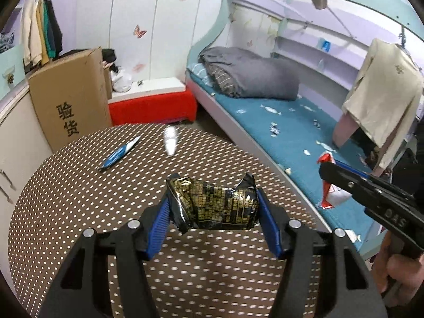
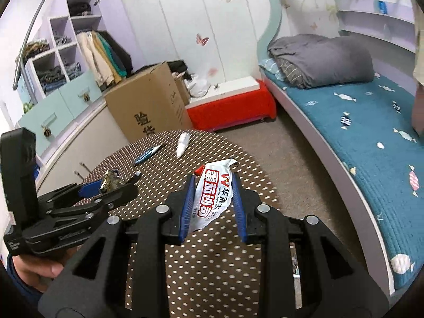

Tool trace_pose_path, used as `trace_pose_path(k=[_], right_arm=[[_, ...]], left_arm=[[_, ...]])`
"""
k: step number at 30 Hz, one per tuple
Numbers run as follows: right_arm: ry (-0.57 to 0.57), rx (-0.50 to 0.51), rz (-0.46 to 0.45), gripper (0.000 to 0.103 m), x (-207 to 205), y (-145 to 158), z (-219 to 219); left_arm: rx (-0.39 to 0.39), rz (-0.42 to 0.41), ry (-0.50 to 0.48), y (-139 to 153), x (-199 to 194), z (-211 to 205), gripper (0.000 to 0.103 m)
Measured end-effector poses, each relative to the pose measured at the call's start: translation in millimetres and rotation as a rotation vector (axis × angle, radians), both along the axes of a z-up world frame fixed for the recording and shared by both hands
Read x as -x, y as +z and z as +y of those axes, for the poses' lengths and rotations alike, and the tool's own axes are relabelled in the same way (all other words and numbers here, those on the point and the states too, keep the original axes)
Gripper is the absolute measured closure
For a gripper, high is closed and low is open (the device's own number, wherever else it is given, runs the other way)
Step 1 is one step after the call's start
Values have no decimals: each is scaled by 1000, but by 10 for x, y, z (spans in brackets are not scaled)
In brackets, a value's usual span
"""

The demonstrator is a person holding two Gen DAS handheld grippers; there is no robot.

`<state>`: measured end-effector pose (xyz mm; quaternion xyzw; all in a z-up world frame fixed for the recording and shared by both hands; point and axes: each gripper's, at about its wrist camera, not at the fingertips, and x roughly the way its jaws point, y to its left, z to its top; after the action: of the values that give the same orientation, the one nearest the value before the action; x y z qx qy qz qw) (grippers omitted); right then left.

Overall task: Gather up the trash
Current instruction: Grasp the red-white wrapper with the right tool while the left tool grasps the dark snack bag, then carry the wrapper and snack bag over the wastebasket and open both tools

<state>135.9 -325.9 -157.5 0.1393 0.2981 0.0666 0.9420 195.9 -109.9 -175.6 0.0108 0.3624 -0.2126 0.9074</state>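
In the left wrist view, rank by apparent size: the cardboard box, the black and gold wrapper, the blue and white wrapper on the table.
1. cardboard box, largest.
2. black and gold wrapper, though it is nearest the camera, which inflates it.
3. blue and white wrapper, smallest, lying farther back.

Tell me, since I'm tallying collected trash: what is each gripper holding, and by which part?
Left gripper: black-and-gold wrapper, pinched across its two ends. Right gripper: white-and-red wrapper, pinched across its middle.
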Motion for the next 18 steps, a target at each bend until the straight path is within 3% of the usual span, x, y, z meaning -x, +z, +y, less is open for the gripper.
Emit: trace_pose_path(k=[10,18], right_arm=[[-143,-16,-28,75,206,99,-765],[-243,-56,41,75,205,-159,-1370]], left_arm=[[34,-26,-107,224,134,-651,43],[27,-17,-206,205,121,-1237,43]])
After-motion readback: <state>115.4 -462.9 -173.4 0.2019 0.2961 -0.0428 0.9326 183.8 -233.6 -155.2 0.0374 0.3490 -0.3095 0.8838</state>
